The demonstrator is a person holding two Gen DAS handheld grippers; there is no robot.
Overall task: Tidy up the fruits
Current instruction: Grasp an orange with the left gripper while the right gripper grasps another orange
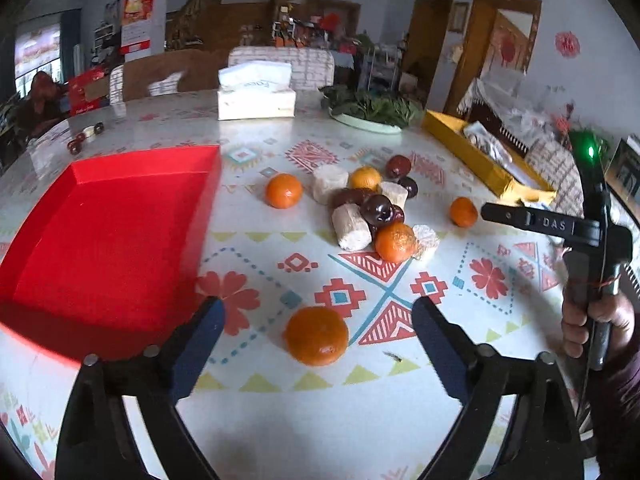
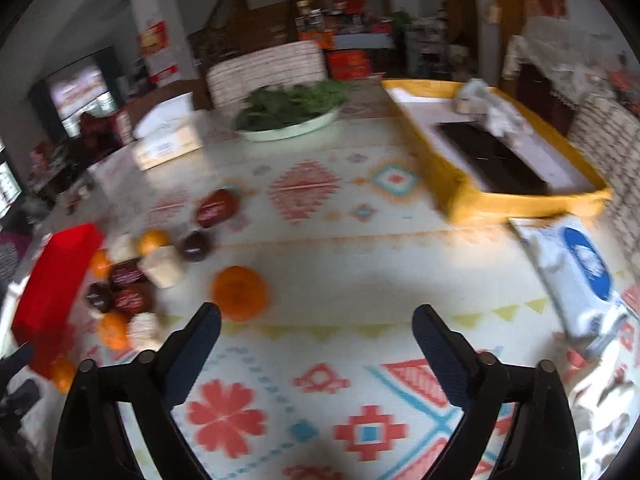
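My left gripper [image 1: 318, 306] is open, with an orange [image 1: 316, 335] lying on the patterned table between and just ahead of its fingers. A red tray [image 1: 112, 236] sits to its left. A heap of oranges, dark fruits and pale cut pieces [image 1: 372, 210] lies further ahead, with a lone orange [image 1: 283, 191] on its left and another [image 1: 463, 211] on its right. My right gripper [image 2: 316, 316] is open and empty; an orange [image 2: 239, 293] lies just ahead of its left finger. The heap [image 2: 136, 280] and red tray [image 2: 52, 292] show at that view's left, blurred.
A yellow box [image 1: 480, 156] holding items stands at the right, also in the right wrist view [image 2: 500, 152]. A plate of greens [image 1: 370, 110] and a tissue box [image 1: 256, 98] stand at the back. A blue-and-white packet [image 2: 576, 272] lies at the right. Chairs stand behind the table.
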